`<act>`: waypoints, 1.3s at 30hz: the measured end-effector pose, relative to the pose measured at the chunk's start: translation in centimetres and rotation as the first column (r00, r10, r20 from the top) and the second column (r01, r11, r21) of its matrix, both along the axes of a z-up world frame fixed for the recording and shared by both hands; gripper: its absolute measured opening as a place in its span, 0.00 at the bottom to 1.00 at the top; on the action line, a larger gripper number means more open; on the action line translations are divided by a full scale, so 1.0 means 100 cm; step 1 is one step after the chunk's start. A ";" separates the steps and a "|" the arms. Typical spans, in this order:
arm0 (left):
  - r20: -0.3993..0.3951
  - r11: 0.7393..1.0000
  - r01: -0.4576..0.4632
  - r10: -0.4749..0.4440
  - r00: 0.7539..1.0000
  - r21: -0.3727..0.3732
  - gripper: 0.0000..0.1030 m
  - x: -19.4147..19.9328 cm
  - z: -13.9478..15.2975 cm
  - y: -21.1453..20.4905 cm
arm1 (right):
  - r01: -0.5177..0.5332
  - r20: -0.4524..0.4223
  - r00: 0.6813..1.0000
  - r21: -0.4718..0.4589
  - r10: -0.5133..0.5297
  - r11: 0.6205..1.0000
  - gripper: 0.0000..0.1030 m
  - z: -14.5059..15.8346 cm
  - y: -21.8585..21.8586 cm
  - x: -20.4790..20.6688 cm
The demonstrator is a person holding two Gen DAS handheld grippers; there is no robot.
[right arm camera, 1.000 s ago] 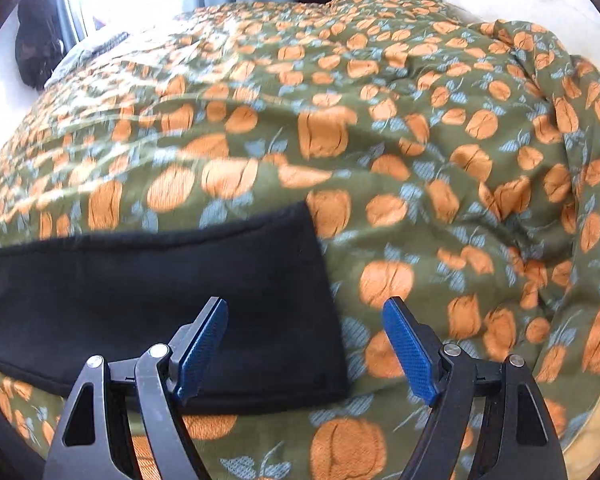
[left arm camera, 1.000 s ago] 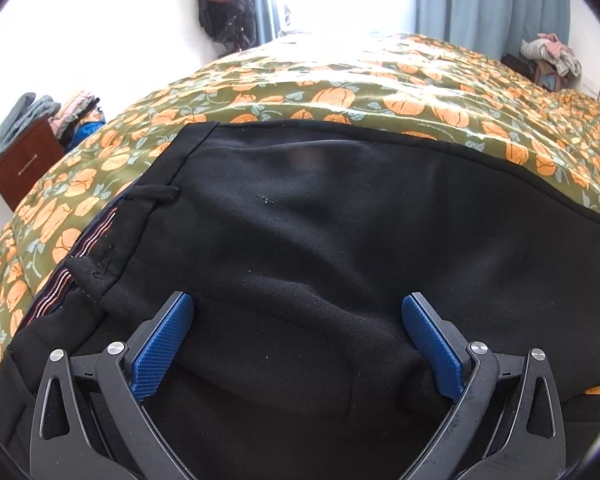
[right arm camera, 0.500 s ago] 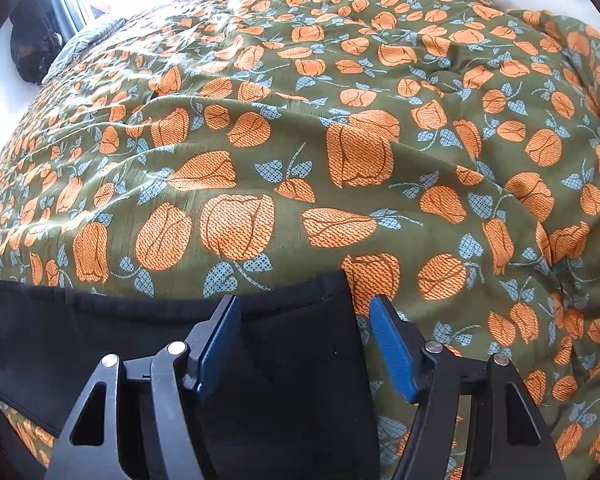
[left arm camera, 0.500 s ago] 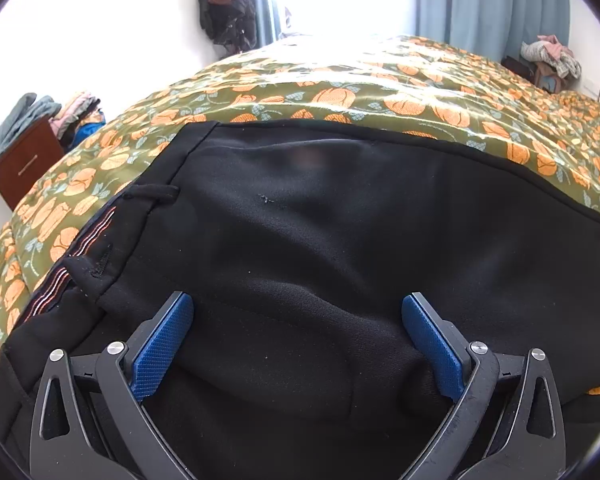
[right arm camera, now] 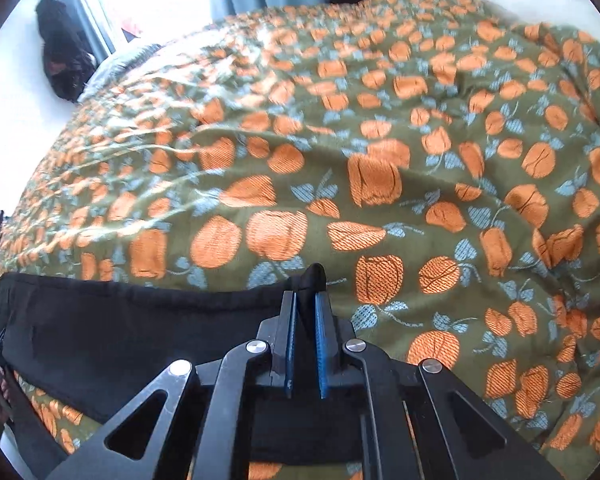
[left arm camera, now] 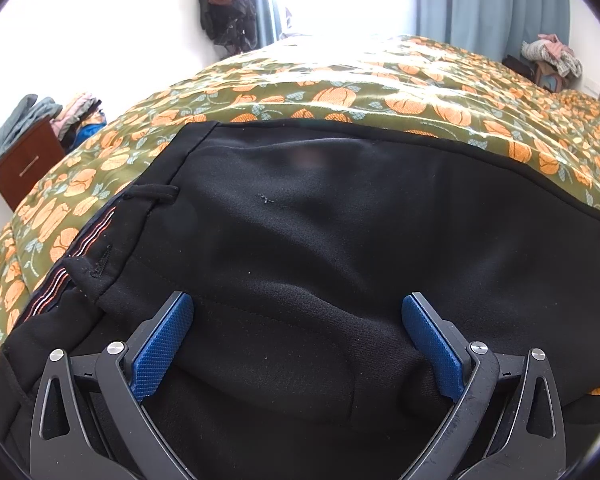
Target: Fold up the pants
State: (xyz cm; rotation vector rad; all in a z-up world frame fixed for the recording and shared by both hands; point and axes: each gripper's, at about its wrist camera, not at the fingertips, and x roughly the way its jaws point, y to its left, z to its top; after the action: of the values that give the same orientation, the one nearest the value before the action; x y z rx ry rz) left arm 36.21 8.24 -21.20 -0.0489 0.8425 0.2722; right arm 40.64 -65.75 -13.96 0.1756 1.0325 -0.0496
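Observation:
Black pants (left arm camera: 340, 220) lie flat on a bed with an olive, orange-flowered cover (left arm camera: 420, 92). In the left wrist view the waistband with a striped inner lining (left arm camera: 80, 248) and a belt loop is at the left. My left gripper (left arm camera: 298, 328) is open, its blue pads straddling a raised fold of the seat cloth. In the right wrist view the leg (right arm camera: 120, 328) stretches to the left. My right gripper (right arm camera: 306, 308) is shut on the pants' hem end, and a pinch of black cloth (right arm camera: 312, 276) sticks up between the pads.
A brown cabinet (left arm camera: 24, 164) with piled clothes stands left of the bed. A dark bag (left arm camera: 228, 8) hangs by the bright window. Blue curtains (left arm camera: 492, 4) and a clothes heap (left arm camera: 552, 56) are at the far right. Wrinkled bedcover (right arm camera: 420, 160) spreads beyond the leg end.
My right gripper moved down onto the leg's hem end and closed on it, from wide open. My left gripper stayed open in place.

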 end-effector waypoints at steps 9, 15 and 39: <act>-0.004 1.000 -0.002 0.002 1.000 0.010 1.00 0.002 0.000 -0.001 | -0.049 0.200 0.978 -0.007 0.050 0.999 0.07 0.048 0.036 -0.133; -0.005 1.000 -0.002 0.002 1.000 0.012 1.00 0.002 -0.001 -0.001 | 0.100 0.101 0.990 -0.024 -0.097 0.995 0.06 0.004 0.025 -0.216; -0.050 1.000 -0.006 0.006 0.999 0.013 1.00 0.006 0.004 -0.002 | 0.506 0.010 0.775 0.589 -0.631 0.630 0.13 -0.082 0.034 -0.181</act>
State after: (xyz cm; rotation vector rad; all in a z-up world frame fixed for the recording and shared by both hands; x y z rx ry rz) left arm 36.80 8.08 -20.79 -0.0322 0.8907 0.2855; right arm 22.52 -62.33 -22.16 1.0422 0.7048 -0.3081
